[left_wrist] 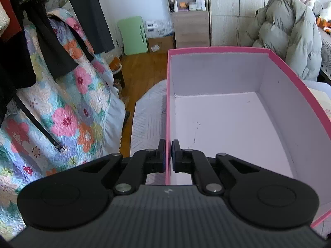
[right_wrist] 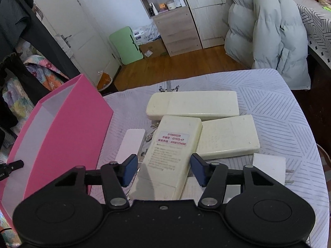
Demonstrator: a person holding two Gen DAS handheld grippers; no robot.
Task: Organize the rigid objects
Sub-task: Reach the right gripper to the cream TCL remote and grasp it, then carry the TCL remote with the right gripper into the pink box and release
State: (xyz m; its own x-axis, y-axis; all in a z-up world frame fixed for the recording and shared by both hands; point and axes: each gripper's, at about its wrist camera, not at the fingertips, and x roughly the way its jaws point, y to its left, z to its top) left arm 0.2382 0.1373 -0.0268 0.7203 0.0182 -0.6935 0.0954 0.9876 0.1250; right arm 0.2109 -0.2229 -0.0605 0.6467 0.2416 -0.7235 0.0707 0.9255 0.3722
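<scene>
A tall pink cardboard box (left_wrist: 217, 107) with a pale lilac lining stands open on a table draped in a grey-patterned white cloth (right_wrist: 279, 111), and the left gripper (left_wrist: 168, 155) has its black fingers pinched on the box's near left wall, one inside and one outside. To the right of the box lie three cream plastic remote-control casings. The nearest, a face-down remote bearing a printed label (right_wrist: 169, 157), rests partly on a second casing (right_wrist: 227, 138); a third (right_wrist: 192, 104) lies farther back. The right gripper (right_wrist: 163, 169) straddles the labelled remote, its blue pads spread on either side, apparently not yet pressing it.
</scene>
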